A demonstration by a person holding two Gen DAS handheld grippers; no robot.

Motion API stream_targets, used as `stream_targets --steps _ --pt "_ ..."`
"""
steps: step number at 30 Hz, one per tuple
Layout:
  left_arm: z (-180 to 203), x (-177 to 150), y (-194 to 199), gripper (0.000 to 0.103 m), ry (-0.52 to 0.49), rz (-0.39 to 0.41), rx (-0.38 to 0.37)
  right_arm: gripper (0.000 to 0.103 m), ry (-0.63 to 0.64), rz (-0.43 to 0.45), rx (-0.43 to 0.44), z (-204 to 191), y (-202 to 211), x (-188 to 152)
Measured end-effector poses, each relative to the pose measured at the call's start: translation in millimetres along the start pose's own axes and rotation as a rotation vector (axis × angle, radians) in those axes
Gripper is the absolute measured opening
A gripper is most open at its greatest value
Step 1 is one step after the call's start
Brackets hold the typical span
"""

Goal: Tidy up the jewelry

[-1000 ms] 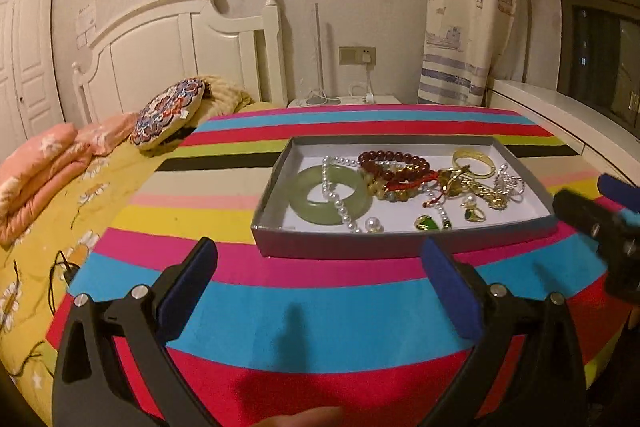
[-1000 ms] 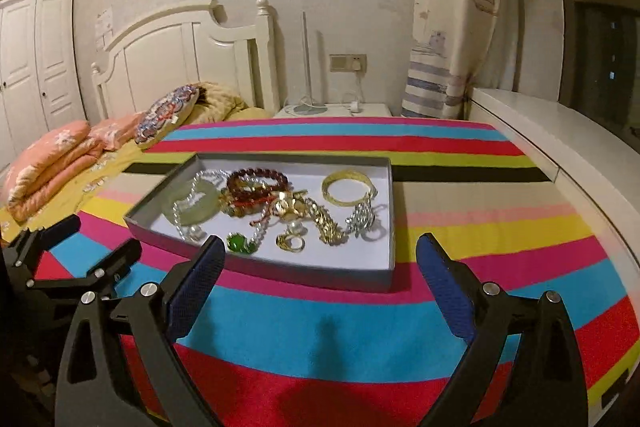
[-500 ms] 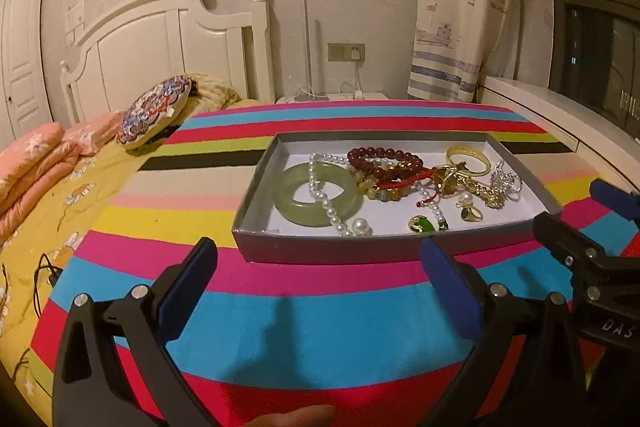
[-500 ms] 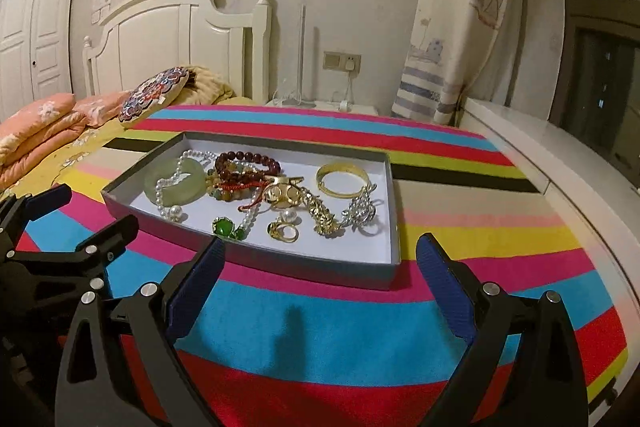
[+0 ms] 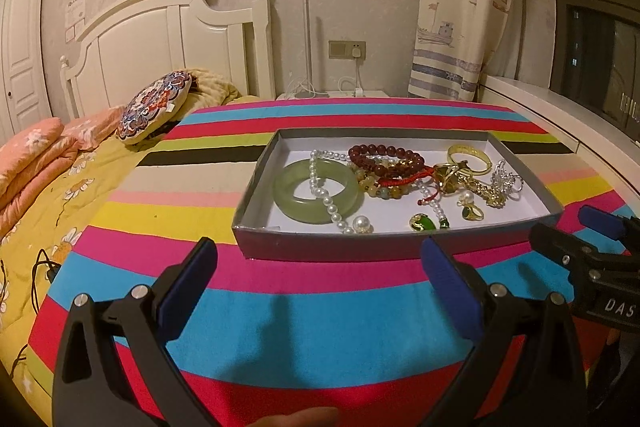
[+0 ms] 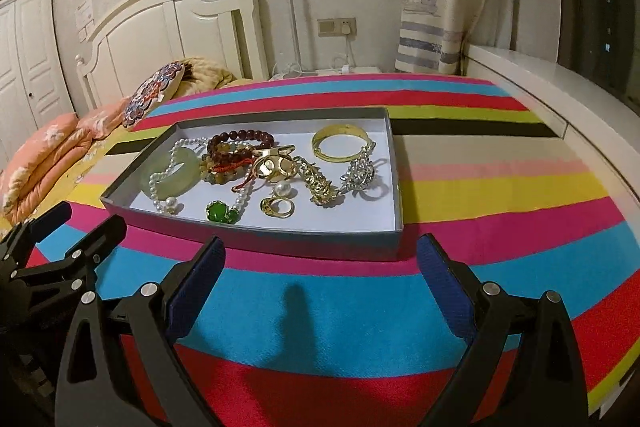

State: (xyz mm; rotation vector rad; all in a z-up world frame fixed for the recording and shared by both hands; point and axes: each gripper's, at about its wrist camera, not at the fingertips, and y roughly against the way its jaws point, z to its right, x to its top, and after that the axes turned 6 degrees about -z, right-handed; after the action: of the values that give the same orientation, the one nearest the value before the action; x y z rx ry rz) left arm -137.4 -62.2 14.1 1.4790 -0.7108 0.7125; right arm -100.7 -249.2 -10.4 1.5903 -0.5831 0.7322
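Left wrist view: left tongs (image 5: 318,281) spread wide and empty over the striped worktop (image 5: 304,319), grey tray (image 5: 384,247) at 12 o'clock holding a jade bangle (image 5: 318,193) crossed by a pearl strand (image 5: 326,195), dark red beads (image 5: 386,157) and a gold bangle (image 5: 470,157). Right wrist view: right tongs (image 6: 318,277) likewise apart and empty, same tray at 11 o'clock, green pendant (image 6: 221,213) and gold ring (image 6: 278,206) near its front wall, left tongs at 9 o'clock.
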Motion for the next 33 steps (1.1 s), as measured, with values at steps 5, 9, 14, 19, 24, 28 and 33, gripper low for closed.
stream_targets --steps 5,9,14,19,24,28,33 --pt "0.0 0.0 0.0 0.101 0.001 0.000 0.000 0.092 0.006 0.010 -0.006 -0.4 2.6 0.0" --pt "-0.3 0.1 -0.3 0.101 0.004 -0.003 -0.002 0.092 0.020 0.017 -0.012 -2.1 3.6 0.0" --pt "-0.1 0.8 -0.5 0.101 0.007 -0.004 -0.005 0.092 0.031 0.022 -0.017 -4.1 3.7 -0.3" --pt "-0.6 0.7 -0.7 0.101 0.008 -0.005 -0.005 0.092 0.040 0.024 -0.020 -5.2 5.1 -0.8" --pt "-0.9 0.7 -0.8 0.101 0.007 -0.004 -0.005 0.092 0.042 0.024 -0.021 -5.7 5.2 -1.1" --pt "-0.7 0.6 -0.8 0.101 0.007 -0.004 -0.005 0.092 0.044 0.025 -0.021 -5.8 5.3 -1.0" --pt "-1.0 0.7 -0.9 0.101 0.008 -0.004 -0.005 0.092 0.044 0.023 -0.022 -5.4 5.9 -0.9"
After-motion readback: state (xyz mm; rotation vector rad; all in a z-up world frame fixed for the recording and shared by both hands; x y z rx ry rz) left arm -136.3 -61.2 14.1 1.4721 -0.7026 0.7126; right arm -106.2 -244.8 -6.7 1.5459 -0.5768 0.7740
